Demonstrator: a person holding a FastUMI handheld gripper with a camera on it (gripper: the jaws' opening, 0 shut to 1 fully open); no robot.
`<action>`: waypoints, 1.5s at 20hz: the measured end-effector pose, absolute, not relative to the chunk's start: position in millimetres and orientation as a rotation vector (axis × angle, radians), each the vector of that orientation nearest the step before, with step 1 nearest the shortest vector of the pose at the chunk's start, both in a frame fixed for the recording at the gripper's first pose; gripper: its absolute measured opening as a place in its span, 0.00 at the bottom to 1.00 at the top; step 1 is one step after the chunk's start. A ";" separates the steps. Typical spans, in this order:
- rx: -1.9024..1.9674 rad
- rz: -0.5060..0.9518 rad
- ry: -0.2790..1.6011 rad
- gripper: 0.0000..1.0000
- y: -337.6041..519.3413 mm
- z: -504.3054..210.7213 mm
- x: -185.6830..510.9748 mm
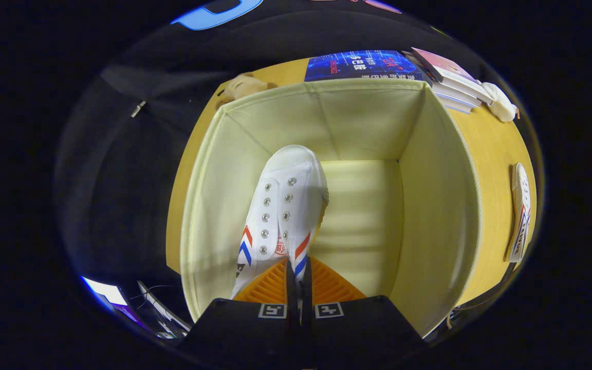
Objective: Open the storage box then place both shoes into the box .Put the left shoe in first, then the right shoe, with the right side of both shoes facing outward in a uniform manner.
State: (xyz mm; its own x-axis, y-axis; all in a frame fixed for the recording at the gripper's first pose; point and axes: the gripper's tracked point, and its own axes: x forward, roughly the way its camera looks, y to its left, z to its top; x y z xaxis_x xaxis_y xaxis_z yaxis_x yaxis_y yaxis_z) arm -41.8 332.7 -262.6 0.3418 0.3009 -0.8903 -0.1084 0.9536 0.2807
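The claw [298, 285] is pinched on the heel edge of a white shoe [285, 205] hanging toe-down inside the open cream storage box [440, 205], near its left wall, while the second shoe [521, 216] lies on the tabletop [491, 149] to the right.

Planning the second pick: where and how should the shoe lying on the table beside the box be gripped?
The shoe lies on its side right of the box. Probably pinch its collar edge from above, as the hand-held gripper holds the first shoe.
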 end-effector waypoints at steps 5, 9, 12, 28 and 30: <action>0.076 0.261 1.226 0.13 327.0 -294.4 -39.8; 0.108 0.278 1.175 0.45 325.9 -274.1 -44.5; 0.173 0.309 1.082 0.96 323.6 -231.7 -44.2; 0.076 0.049 0.760 0.99 43.4 -131.5 -52.7; 0.108 0.011 0.787 0.99 6.5 -144.7 -55.4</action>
